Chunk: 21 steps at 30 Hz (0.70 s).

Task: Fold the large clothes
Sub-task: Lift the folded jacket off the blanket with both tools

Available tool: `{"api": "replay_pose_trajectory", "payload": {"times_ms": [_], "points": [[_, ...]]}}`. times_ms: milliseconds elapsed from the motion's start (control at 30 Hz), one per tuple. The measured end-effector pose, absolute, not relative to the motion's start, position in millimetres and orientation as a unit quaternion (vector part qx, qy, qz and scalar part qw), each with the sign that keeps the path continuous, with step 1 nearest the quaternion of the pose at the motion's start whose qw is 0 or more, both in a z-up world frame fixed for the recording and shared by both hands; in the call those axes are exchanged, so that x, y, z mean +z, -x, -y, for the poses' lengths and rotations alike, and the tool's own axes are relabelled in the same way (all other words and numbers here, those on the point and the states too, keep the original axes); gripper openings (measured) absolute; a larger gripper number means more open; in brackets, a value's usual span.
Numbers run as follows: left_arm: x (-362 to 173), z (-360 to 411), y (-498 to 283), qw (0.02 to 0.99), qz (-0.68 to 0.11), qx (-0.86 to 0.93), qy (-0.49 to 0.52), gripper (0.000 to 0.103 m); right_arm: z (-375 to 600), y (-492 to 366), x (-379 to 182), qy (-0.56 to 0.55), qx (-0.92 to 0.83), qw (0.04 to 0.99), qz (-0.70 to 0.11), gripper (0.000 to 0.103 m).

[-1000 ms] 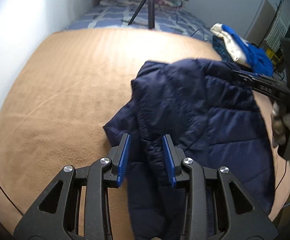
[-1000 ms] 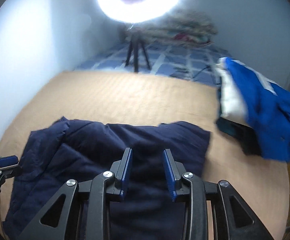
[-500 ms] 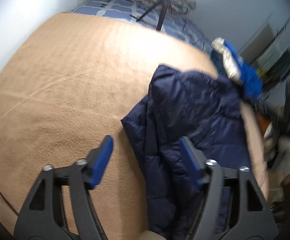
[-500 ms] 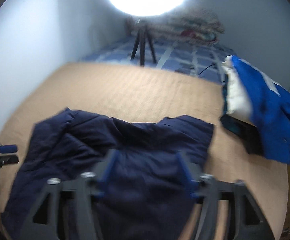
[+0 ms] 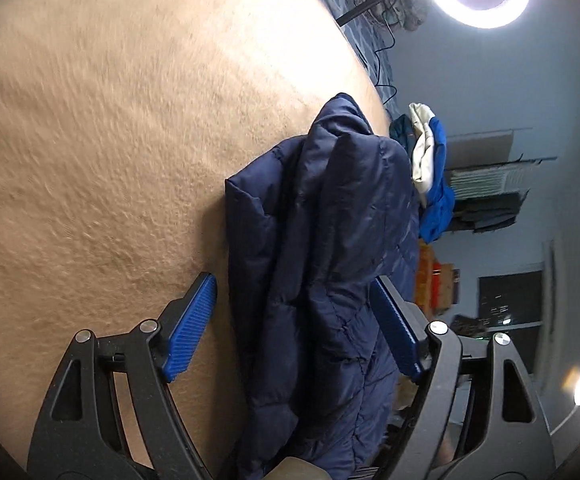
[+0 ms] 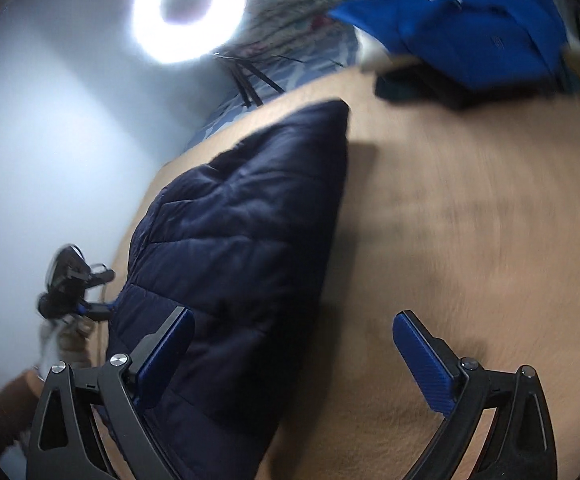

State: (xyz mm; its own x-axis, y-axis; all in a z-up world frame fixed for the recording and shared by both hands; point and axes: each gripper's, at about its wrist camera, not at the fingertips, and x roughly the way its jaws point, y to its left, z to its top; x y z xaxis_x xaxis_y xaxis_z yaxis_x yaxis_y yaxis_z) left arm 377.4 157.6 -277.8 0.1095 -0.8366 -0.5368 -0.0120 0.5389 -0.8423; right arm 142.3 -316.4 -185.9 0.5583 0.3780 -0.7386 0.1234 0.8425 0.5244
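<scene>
- The navy jacket (image 5: 321,264) lies bunched on the tan bed (image 5: 90,140); a second ago it lay flatter, so one fold looks done.
- Left hand-held gripper (image 5: 295,334) and right hand-held gripper (image 6: 293,356) have both spread apart, holding nothing.
- Motion blur hides the jacket's near edge.

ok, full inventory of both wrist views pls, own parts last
puffer jacket: 1, navy, folded on the blanket, between both grippers
blanket: 1, tan, covers the bed
clothes pile: 1, blue, white and dark pieces, far edge of blanket
ring light: 1, white, lit, on a black tripod
patterned bedding: 1 stack, far end, blurred
left gripper: 1, black with blue pads, open, straddling the jacket edge
right gripper: 1, same colours, open
</scene>
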Motion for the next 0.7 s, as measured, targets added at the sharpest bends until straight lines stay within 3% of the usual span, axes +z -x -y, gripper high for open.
{"api": "replay_pose_trajectory", "payload": {"times_ms": [500,700], "points": [[-283.6,-126.8,-394.7,0.624,-0.585,-0.377,0.355,0.081,317.3,-153.8,-226.5,-0.362,0.150,0.799,-0.456,0.102],[-279.7,-104.4,-398.7,0.636,-0.586,-0.385,0.323,0.077,307.6,-166.7,-231.0,-0.368,0.166,0.795,-0.452,0.092]]}}
